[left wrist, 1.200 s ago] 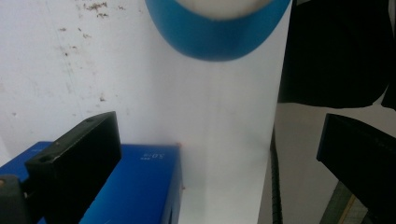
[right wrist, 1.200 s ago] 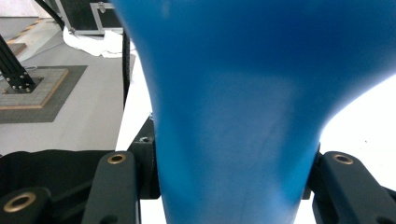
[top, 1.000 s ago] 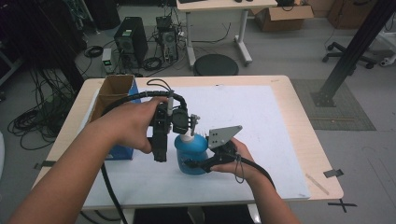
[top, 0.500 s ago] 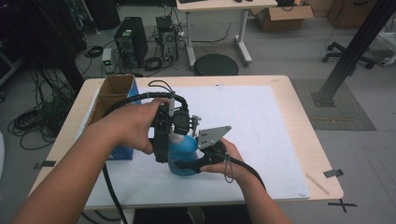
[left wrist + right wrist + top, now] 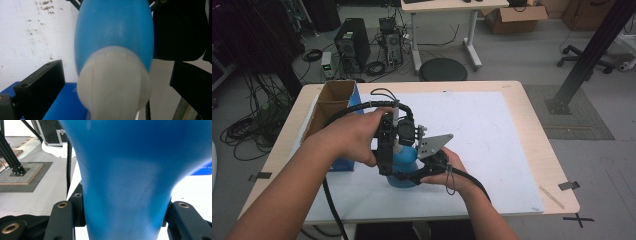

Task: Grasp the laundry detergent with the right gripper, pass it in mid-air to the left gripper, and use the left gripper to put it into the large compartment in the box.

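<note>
Near centre of table (image 5: 532, 150): blue bottle (image 5: 404, 160), upright, long axis vertical, white cap (image 5: 113, 82) pointing up. Right gripper (image 5: 412, 176) clamped on body, both jaws pressed against blue sides. Left gripper (image 5: 387, 167) open, 2 jaws straddling cap, not touching. Judged: bottle secured, cap not yet gripped or turned. Farther left, cardboard box (image 5: 329, 107).

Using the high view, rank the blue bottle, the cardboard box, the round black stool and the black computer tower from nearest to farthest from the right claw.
1. Blue bottle: gripped in the right claw at table centre.
2. Cardboard box: on the table's left edge.
3. Round black stool: on the floor beyond the table's far edge.
4. Black computer tower: on the floor, far left, behind the box.
</note>
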{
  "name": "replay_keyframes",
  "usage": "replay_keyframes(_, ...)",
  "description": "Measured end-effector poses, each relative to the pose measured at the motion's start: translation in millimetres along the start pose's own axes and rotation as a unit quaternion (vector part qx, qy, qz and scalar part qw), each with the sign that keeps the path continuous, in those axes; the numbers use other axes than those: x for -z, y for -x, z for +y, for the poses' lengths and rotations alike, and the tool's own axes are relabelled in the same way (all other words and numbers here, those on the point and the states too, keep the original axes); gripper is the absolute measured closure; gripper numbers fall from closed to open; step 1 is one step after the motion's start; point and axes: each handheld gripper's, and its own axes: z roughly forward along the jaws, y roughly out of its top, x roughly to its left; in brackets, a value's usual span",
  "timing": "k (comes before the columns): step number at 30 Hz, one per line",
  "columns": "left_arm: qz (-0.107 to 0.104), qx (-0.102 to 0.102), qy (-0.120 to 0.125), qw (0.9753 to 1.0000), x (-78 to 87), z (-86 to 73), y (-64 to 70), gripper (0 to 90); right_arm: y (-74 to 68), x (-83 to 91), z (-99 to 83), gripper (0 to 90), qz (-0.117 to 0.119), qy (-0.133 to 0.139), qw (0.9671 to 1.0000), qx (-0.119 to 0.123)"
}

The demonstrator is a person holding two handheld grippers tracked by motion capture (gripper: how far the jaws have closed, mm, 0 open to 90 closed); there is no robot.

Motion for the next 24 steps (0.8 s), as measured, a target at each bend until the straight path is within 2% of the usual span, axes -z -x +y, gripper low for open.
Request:
replay_keyframes(13,-0.001,-0.006,0.007,1.0000,-4.2,3.8,2.5,0.4,-2.1,-4.9,3.5,45.8,0.005,0.005,1.0000,0.001)
replay_keyframes(24,0.003,-0.002,0.013,0.9999,-6.4,3.7,2.8,0.4,-3.3,-6.6,6.4,45.8,0.006,0.008,0.9999,0.006)
